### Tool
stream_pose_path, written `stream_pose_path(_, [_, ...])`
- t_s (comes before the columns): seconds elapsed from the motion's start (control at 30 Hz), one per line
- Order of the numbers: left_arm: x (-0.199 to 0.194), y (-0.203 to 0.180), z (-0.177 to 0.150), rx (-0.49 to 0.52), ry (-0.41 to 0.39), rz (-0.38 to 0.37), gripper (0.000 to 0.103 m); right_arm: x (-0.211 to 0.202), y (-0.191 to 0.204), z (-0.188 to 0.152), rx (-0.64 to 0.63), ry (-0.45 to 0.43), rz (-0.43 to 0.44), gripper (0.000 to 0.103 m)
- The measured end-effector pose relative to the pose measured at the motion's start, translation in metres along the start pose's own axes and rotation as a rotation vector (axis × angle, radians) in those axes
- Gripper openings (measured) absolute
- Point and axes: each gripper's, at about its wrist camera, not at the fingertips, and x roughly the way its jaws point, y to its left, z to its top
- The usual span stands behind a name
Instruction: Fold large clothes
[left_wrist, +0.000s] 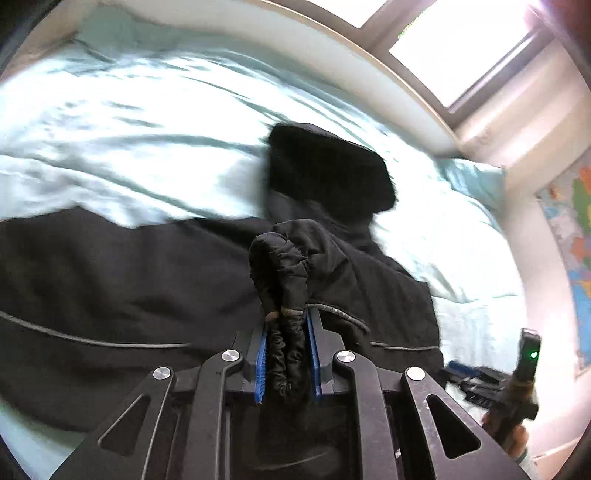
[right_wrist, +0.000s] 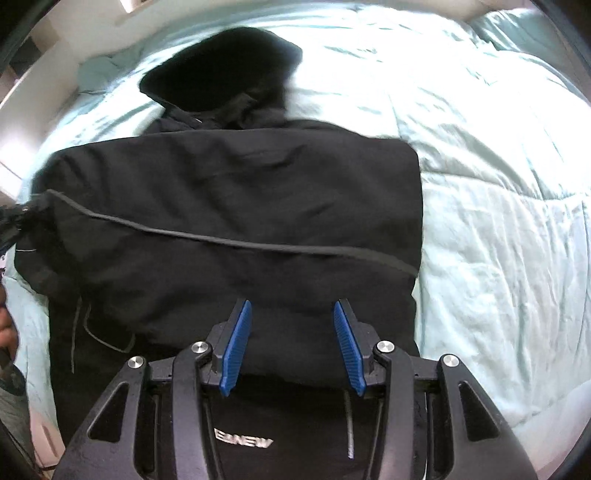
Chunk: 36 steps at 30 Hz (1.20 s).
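A large black hooded jacket (right_wrist: 236, 206) lies on a pale green duvet, hood (right_wrist: 225, 70) at the far end, a grey piping line across its body. My left gripper (left_wrist: 287, 317) is shut on a bunched elastic cuff of the jacket (left_wrist: 284, 266) and holds it up over the jacket's body (left_wrist: 110, 288). The hood shows in the left wrist view (left_wrist: 325, 166) beyond it. My right gripper (right_wrist: 293, 314) is open and empty, just above the jacket's near edge. It also shows at the lower right of the left wrist view (left_wrist: 495, 384).
The duvet (right_wrist: 498, 221) covers the bed and is bare to the right of the jacket. A window (left_wrist: 461, 48) and white sill run along the far side. A coloured map (left_wrist: 576, 258) hangs on the wall at right.
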Motion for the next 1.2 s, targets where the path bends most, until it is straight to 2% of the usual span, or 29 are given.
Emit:
stream_pose_path(0.03, [-0.001, 0.013, -0.003, -0.004, 0.023, 0.037, 0.018, 0.003, 0.005, 0.002, -0.008, -0.002, 0.001, 0.060])
stream_pose_path(0.1, [0.015, 0.037, -0.014, -0.016, 0.112, 0.120, 0.019, 0.015, 0.012, 0.004, -0.015, 0.010, 0.003, 0.067])
stream_pose_path(0.17, [0.042, 0.058, -0.030, -0.034, 0.222, 0.196, 0.023, 0.040, 0.022, 0.004, -0.036, 0.044, 0.007, 0.067])
stream_pose_path(0.23, [0.068, 0.069, -0.046, -0.022, 0.278, 0.251, 0.025, 0.074, 0.034, 0.002, -0.070, 0.095, -0.071, 0.067])
stream_pose_path(0.27, [0.074, 0.068, -0.052, -0.004, 0.268, 0.259, 0.026, 0.091, 0.038, -0.001, -0.081, 0.126, -0.110, 0.068])
stream_pose_path(0.33, [0.071, 0.059, -0.054, 0.029, 0.234, 0.281, 0.027, 0.104, 0.042, -0.003, -0.079, 0.127, -0.134, 0.070])
stream_pose_path(0.4, [0.061, 0.053, -0.053, 0.041, 0.215, 0.299, 0.028, 0.102, 0.042, -0.001, -0.071, 0.136, -0.136, 0.070])
stream_pose_path(0.5, [0.028, 0.035, -0.048, 0.064, 0.117, 0.332, 0.033, 0.086, 0.043, 0.006, -0.082, 0.145, -0.112, 0.070])
stream_pose_path(0.53, [0.014, 0.026, -0.044, 0.081, 0.066, 0.351, 0.036, 0.075, 0.045, 0.012, -0.082, 0.115, -0.087, 0.070])
stream_pose_path(0.57, [0.006, 0.019, -0.041, 0.094, 0.044, 0.346, 0.040, 0.066, 0.048, 0.019, -0.087, 0.077, -0.074, 0.070])
stream_pose_path(0.6, [0.002, 0.015, -0.038, 0.104, 0.038, 0.314, 0.049, 0.059, 0.049, 0.025, -0.095, 0.045, -0.073, 0.070])
stream_pose_path(0.63, [0.003, 0.005, -0.035, 0.112, 0.042, 0.230, 0.053, 0.053, 0.054, 0.036, -0.105, 0.007, -0.086, 0.070])
stream_pose_path(0.7, [0.017, -0.017, -0.034, 0.137, 0.069, 0.129, 0.053, 0.057, 0.061, 0.053, -0.113, -0.014, -0.110, 0.070])
stream_pose_path(0.77, [0.042, -0.042, -0.039, 0.190, 0.094, 0.106, 0.053, 0.079, 0.063, 0.067, -0.096, 0.005, -0.105, 0.070])
stream_pose_path(0.8, [0.063, -0.052, -0.043, 0.212, 0.142, 0.085, 0.054, 0.091, 0.063, 0.072, -0.085, 0.027, -0.118, 0.070])
stream_pose_path(0.83, [0.086, -0.056, -0.049, 0.219, 0.207, 0.085, 0.054, 0.104, 0.064, 0.073, -0.077, 0.058, -0.141, 0.070])
stream_pose_path(0.9, [0.124, -0.055, -0.058, 0.220, 0.298, 0.190, 0.053, 0.127, 0.067, 0.073, -0.087, 0.116, -0.187, 0.070])
stream_pose_path(0.93, [0.141, -0.047, -0.062, 0.205, 0.325, 0.214, 0.053, 0.128, 0.070, 0.074, -0.100, 0.123, -0.209, 0.072])
stream_pose_path(1.0, [0.139, -0.041, -0.060, 0.164, 0.307, 0.176, 0.053, 0.124, 0.070, 0.076, -0.106, 0.134, -0.206, 0.072])
stream_pose_path(1.07, [0.130, -0.041, -0.057, 0.149, 0.305, 0.178, 0.053, 0.117, 0.062, 0.078, -0.090, 0.135, -0.163, 0.072])
stream_pose_path(1.13, [0.115, -0.046, -0.056, 0.166, 0.290, 0.202, 0.053, 0.098, 0.055, 0.069, -0.070, 0.128, -0.092, 0.072])
stream_pose_path(1.2, [0.092, -0.052, -0.063, 0.194, 0.230, 0.161, 0.053, 0.079, 0.042, 0.056, -0.054, 0.119, -0.045, 0.072])
